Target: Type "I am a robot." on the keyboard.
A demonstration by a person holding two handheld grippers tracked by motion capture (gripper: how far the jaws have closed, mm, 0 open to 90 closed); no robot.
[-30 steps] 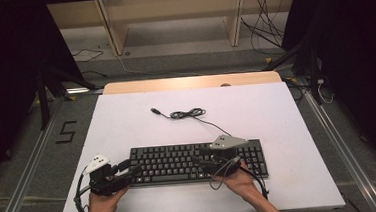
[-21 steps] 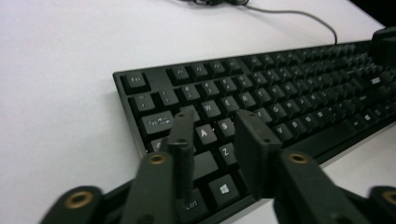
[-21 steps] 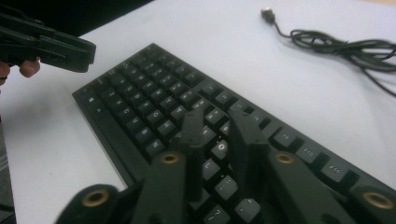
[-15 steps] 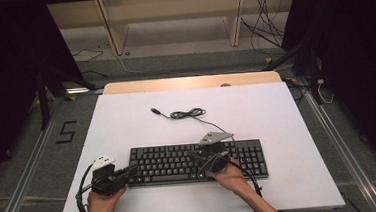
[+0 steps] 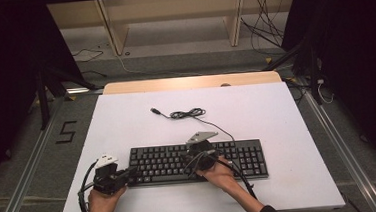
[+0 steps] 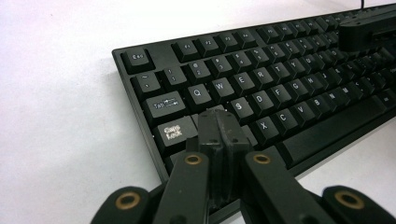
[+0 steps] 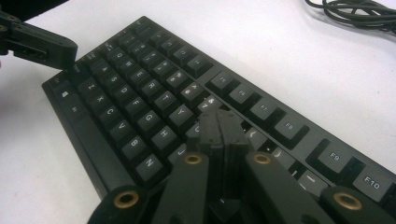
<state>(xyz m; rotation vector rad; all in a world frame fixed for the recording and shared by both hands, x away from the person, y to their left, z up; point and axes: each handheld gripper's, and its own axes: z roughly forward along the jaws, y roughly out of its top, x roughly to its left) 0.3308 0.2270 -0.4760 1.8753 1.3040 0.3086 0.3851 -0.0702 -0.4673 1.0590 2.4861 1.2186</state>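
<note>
Black full-size plastic keyboard [image 5: 198, 162] sits on the near half of the white bench [image 5: 277, 115], long side running left to right, closer to the near edge than the far one. Its thin black cable [image 5: 189, 114] runs off the far side and ends up in a loose coil further back, USB plug lying just left of the coil.

The left gripper [image 6: 219, 128], held in the person's left hand [image 5: 101, 204], is at the keyboard's left end. Its two black jaws are pressed flat together with nothing between them, and the tips are right over the A key area, next to Caps Lock.

The right gripper [image 7: 221, 127], held in the right hand [image 5: 220, 176], is over the middle of the keyboard, jaws also pinched together and empty, tips down around the U/7 keys. Can't really tell whether either one is actually touching a key.
</note>
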